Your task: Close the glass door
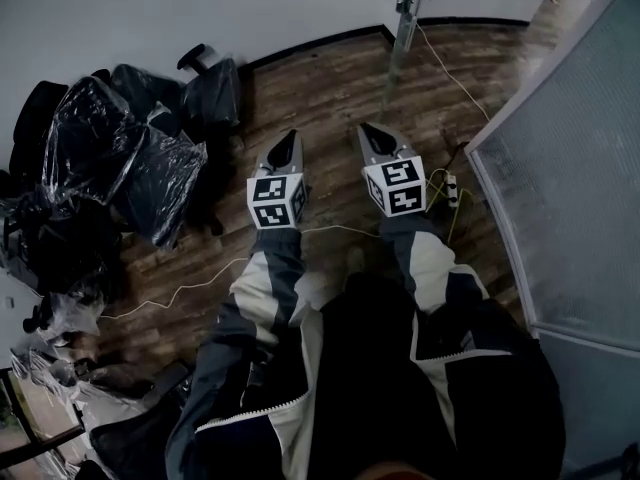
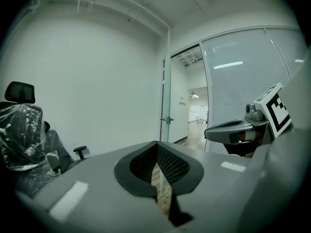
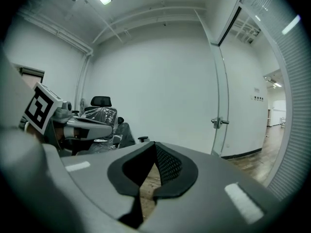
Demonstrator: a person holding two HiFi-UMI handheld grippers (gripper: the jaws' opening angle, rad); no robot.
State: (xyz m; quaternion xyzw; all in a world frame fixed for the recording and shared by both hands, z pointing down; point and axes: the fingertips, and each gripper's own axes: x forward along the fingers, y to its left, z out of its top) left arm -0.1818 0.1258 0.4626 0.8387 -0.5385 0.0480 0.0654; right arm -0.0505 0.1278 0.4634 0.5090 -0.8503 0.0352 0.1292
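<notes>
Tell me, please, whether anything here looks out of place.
Yes. A loose white cable trails across the wood floor, where it could trip someone, and plastic-wrapped chairs are heaped at the left. The glass door stands open.

Grey left hand-held gripper (image 1: 292, 134), brown floor (image 1: 330, 88)

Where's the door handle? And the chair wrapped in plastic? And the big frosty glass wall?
door handle (image 3: 219, 123): right gripper view, on the metal lever at the glass door's edge.
plastic-wrapped chair (image 2: 19, 135): left gripper view, on its plastic-covered backrest.
frosted glass wall (image 1: 580, 168): head view, on the middle of the panel.
</notes>
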